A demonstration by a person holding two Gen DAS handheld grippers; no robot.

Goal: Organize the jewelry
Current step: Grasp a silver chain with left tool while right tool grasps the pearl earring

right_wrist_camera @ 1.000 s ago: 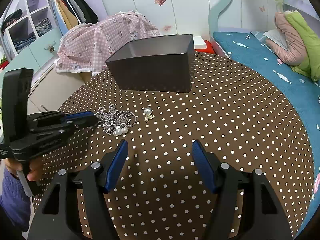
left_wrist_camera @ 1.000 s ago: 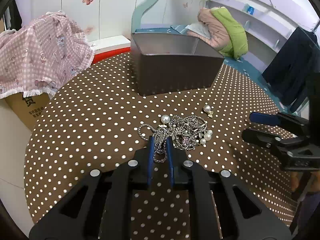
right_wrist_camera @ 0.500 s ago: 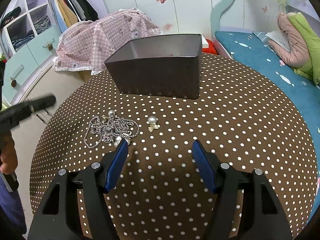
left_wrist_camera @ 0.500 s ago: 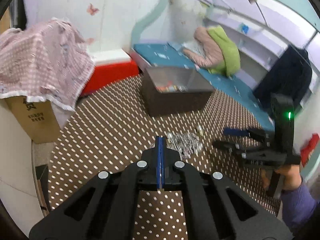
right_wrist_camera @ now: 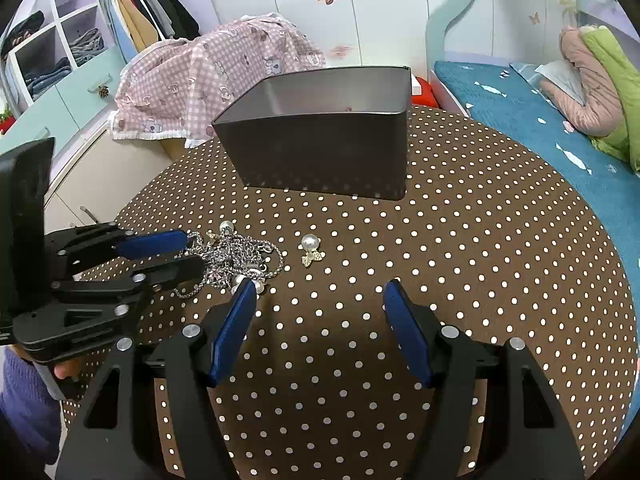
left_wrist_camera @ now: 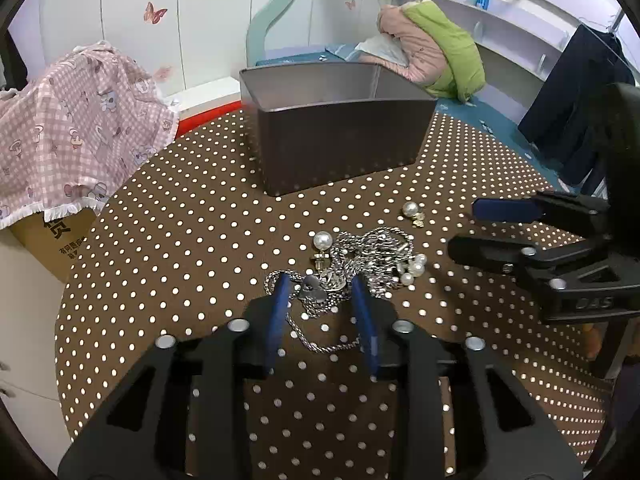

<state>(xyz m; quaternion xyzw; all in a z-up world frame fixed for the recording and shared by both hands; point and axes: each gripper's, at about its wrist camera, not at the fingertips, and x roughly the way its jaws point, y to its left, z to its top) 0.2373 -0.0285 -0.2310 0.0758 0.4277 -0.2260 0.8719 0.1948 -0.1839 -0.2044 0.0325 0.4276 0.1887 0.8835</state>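
My left tongs [left_wrist_camera: 320, 292] sit low over the near end of the tangled silver chains [left_wrist_camera: 360, 256], jaws parted, a blue pad on each side of a heart-shaped pendant [left_wrist_camera: 311, 293]; nothing is clamped. From the right wrist view the left tongs [right_wrist_camera: 182, 254] reach in from the left, tips at the left edge of the tangled silver chains [right_wrist_camera: 240, 258].

The tangle lies on the round polka-dot table [left_wrist_camera: 180, 220], in front of the dark open box [left_wrist_camera: 340, 140] and well apart from it. Its long axis runs from my left tongs toward the right-hand far side; one loose chain loop trails back between the pads.

A lone pearl earring [left_wrist_camera: 412, 212] lies beyond the tangle's right end, apart from it; its pearl end points toward the box [right_wrist_camera: 310, 248].

My right tongs [right_wrist_camera: 320, 320] are wide open, holding nothing, just beside the tangle's right end.
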